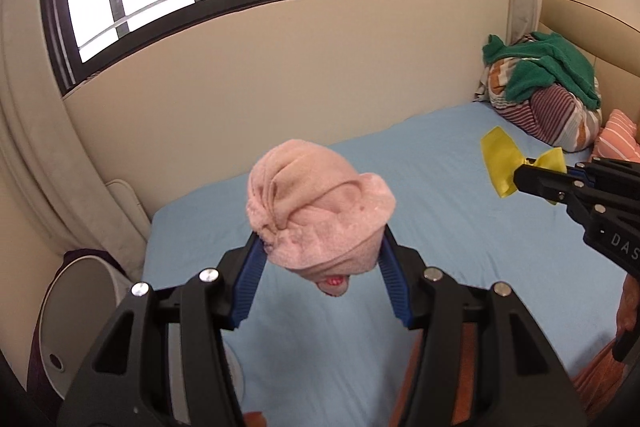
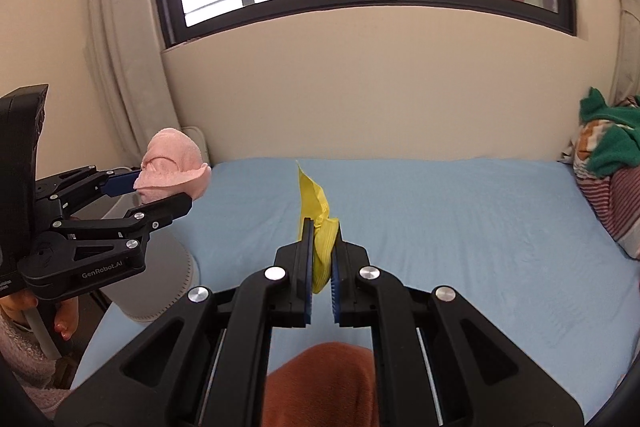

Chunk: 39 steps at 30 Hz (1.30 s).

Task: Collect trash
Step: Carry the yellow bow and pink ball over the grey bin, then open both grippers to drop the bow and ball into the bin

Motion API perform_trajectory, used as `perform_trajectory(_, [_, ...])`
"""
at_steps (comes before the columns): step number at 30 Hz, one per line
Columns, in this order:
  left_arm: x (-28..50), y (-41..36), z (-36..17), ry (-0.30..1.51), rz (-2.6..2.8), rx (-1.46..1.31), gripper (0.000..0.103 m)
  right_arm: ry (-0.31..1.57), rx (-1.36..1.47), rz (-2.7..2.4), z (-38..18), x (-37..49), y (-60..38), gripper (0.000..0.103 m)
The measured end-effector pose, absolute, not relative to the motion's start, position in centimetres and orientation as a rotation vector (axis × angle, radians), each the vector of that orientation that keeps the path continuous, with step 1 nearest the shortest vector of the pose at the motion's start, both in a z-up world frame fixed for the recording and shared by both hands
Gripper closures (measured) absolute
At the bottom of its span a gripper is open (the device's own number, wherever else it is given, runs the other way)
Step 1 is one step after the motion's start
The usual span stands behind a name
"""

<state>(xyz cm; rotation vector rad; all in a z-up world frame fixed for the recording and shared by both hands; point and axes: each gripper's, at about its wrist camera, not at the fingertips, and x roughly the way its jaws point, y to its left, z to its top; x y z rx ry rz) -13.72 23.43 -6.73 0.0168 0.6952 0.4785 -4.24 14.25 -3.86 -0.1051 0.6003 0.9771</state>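
The right hand-held gripper (image 2: 322,247) pinches a yellow wrapper (image 2: 316,223) above the blue bed (image 2: 460,227); to its left, the left hand-held gripper (image 2: 160,193) grips what seems a pink cloth (image 2: 172,167).

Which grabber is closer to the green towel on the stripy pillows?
Right. The right gripper, clamping a yellow wrapper, is just in front of the green towel. The left gripper, holding a pink cloth, is over the bed's far side.

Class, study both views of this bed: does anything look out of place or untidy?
Yes. A green towel lies crumpled over the striped pillows at the bed's far right corner, heaped rather than laid flat. The blue sheet itself looks smooth.
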Motion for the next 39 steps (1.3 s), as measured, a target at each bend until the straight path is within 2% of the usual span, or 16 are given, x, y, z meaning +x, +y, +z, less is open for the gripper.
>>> perform_trajectory(18, [-31.1,36.7,-3.5,0.648,1.002,-0.130,0.049,0.529,-0.270,1.519,1.7,-13.8,32.7,0.097])
perform_trajectory(26, [-34.7,40.5,-4.0,0.651,1.107,-0.223,0.048,0.554,-0.341,1.661,2.4,-18.0,39.5,0.097])
perform_trajectory(28, [-34.8,40.9,-4.2,0.659,1.110,-0.228,0.045,0.571,-0.348,1.675,2.1,-18.4,40.6,0.096])
perform_trajectory(30, [-34.6,41.5,-4.3,0.664,1.098,-0.242,0.043,0.592,-0.348,1.685,1.9,-18.6,41.7,0.092])
perform_trajectory(32, [-34.5,41.9,-4.5,0.668,1.096,-0.254,0.042,0.595,-0.357,1.686,1.9,-19.1,42.8,0.074])
perform_trajectory(34, [-34.5,42.2,-4.7,0.673,1.102,-0.250,0.040,0.595,-0.354,1.683,2.0,-19.2,43.8,0.065])
perform_trajectory(36, [-34.3,42.4,-4.8,0.676,1.105,-0.244,0.034,0.600,-0.347,1.687,2.1,-19.0,44.0,0.065])
perform_trajectory(37, [-34.2,42.4,-4.8,0.676,1.103,-0.238,0.029,0.599,-0.341,1.685,2.2,-18.9,44.1,0.062])
perform_trajectory(39, [-33.9,42.2,-4.8,0.681,1.104,-0.216,0.027,0.598,-0.321,1.680,2.3,-18.5,43.9,0.055])
